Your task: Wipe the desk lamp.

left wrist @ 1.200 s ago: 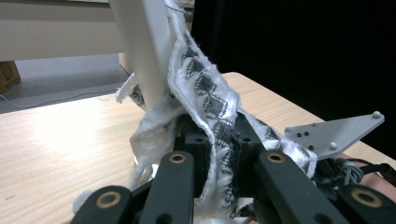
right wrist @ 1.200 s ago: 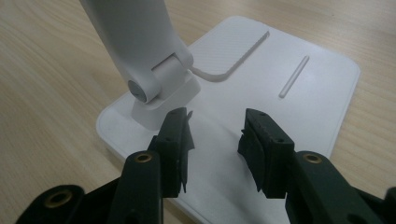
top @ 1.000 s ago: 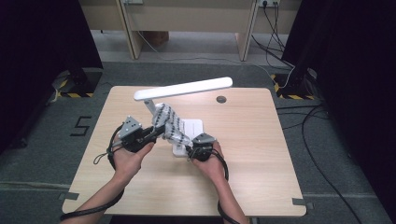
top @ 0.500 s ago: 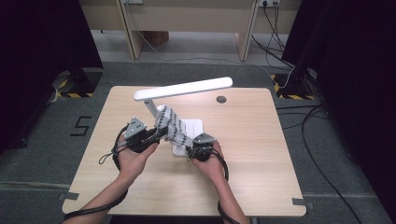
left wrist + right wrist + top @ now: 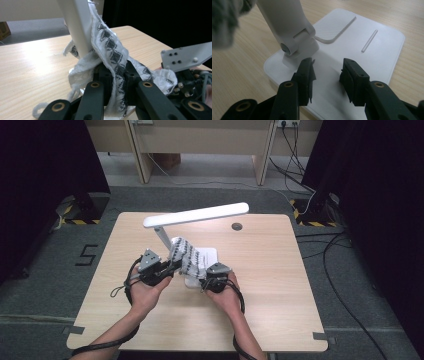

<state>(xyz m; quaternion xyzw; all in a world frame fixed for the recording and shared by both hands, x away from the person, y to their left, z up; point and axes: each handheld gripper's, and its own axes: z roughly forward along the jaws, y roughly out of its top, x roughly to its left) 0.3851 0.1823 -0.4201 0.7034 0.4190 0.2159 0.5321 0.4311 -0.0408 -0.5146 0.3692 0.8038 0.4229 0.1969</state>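
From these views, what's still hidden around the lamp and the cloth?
- High view: the lamp base is partly covered by the cloth and both tools; contact there is too small to tell.
- Left gripper view: the cloth wraps the lamp arm; its head is cut off by the top edge.
- Right gripper view: the right tool stands over the base; whether it presses down is unclear.

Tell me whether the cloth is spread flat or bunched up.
Bunched. The cloth hangs gathered against the lamp's arm, and the left tool pinches a fold of it.
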